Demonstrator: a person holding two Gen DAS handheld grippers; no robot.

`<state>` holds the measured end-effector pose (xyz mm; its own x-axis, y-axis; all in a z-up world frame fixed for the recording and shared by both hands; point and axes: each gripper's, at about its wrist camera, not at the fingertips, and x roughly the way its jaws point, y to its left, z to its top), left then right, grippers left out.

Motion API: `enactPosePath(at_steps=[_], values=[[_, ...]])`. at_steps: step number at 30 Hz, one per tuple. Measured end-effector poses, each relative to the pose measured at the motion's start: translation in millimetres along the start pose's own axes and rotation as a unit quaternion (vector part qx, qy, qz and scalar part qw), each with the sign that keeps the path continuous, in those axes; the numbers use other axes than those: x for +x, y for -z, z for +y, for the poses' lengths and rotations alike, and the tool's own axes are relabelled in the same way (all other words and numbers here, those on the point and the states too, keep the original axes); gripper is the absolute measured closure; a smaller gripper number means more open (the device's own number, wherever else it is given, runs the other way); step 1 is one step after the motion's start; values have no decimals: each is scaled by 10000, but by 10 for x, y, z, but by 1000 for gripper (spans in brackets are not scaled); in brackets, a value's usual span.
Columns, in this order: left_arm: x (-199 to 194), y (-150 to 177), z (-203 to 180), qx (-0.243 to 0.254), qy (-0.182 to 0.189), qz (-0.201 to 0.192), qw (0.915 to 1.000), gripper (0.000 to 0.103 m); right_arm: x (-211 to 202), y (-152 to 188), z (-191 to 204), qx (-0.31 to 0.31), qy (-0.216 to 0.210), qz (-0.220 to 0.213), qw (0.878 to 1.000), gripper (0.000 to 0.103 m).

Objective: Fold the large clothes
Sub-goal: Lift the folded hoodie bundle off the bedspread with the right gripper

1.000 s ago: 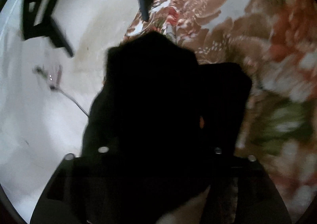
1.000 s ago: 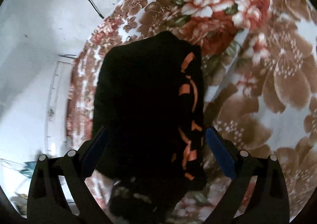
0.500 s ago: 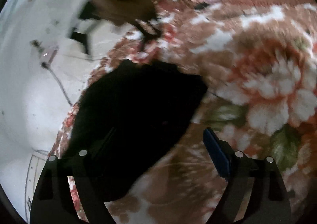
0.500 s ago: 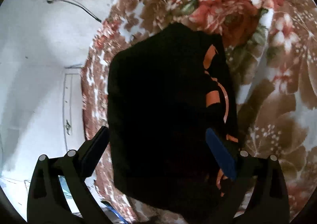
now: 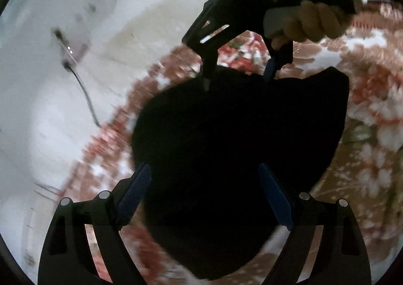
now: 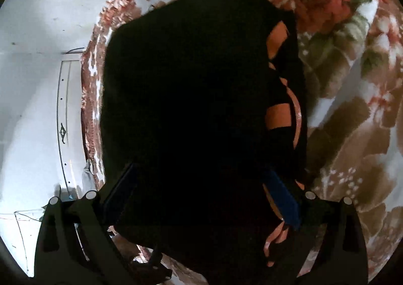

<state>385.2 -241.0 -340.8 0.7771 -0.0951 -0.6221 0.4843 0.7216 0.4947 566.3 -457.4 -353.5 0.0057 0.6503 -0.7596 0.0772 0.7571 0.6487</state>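
Note:
A black garment (image 5: 239,134) with an orange print (image 6: 279,113) lies folded in a thick bundle on a floral blanket (image 5: 365,108). My left gripper (image 5: 205,191) hovers over its near end, open, with nothing pressed between the blue pads. My right gripper (image 5: 239,73), held by a person's hand (image 5: 309,20), comes from the far side with its fingertips at the bundle's far edge. In the right wrist view the garment (image 6: 189,83) fills the middle, and the right gripper (image 6: 200,193) stands open and wide, straddling the cloth low over it.
The blanket (image 6: 352,83) ends at a white floor (image 5: 50,121) on the left. A small plug with a dark cable (image 5: 83,88) lies on that floor. A white panel with a metal ornament (image 6: 63,131) stands beside the blanket's edge.
My left gripper let go of the black cloth, opened wide and drew back and up. The right gripper sank closer to the bundle and now shows in the left wrist view.

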Motion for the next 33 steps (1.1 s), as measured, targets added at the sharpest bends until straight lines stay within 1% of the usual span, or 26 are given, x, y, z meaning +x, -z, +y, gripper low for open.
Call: enactPosePath(at_steps=[1,2,3,5,6,8,11,13,15,18,20,23,25,27,28,29,32,33], values=[[33,6,25,-105,119,62,9999,17,25,-5,-10,-24,-34,42,10000,8],[37,11,43,-207,196,54,9996,17,60,-9,-12,-86,-26,99,9999,20],[46,8,59,-254,220,28,9994,17,87,-13,-17,-135,-10,152,9998,29],[47,11,28,-240,194,9,9995,17,100,-26,-31,-206,197,222,9993,61],[41,9,5,-195,152,-6,9997,17,86,-28,-33,-236,261,242,9991,64],[30,19,-13,-158,104,-11,9998,17,27,-13,-19,-307,325,253,9987,78],[-34,17,8,-178,114,-26,9998,17,-123,27,84,-668,522,211,9962,90],[-97,-13,61,-276,160,-81,9995,17,-217,40,151,-867,679,202,9937,92],[-215,-87,161,-461,218,-234,9984,17,-310,30,234,-1088,911,172,9897,92],[-331,-200,367,-717,270,-466,9960,17,-482,-32,277,-1072,1111,136,9879,93],[-399,-307,540,-907,308,-611,9935,17,-634,-87,326,-1165,1283,111,9848,93],[-365,-404,716,-1137,387,-672,9905,17,-832,-113,390,-1351,1504,51,9793,93],[-198,-379,737,-1151,430,-478,9913,17,-860,-125,338,-1363,1570,42,9781,93],[146,-256,666,-1032,471,48,9935,17,-712,-127,160,-1282,1728,108,9765,93],[267,-187,630,-1020,598,207,9928,16,-609,-119,64,-1239,1804,113,9757,93],[328,-129,613,-1072,722,210,9914,15,-430,-105,-89,-1196,1875,150,9748,93],[516,23,551,-1179,1035,353,9870,11,-52,-70,-350,-1006,1808,83,9783,92],[574,65,558,-1323,1110,369,9843,6,43,-53,-423,-919,1784,-27,9797,92]])
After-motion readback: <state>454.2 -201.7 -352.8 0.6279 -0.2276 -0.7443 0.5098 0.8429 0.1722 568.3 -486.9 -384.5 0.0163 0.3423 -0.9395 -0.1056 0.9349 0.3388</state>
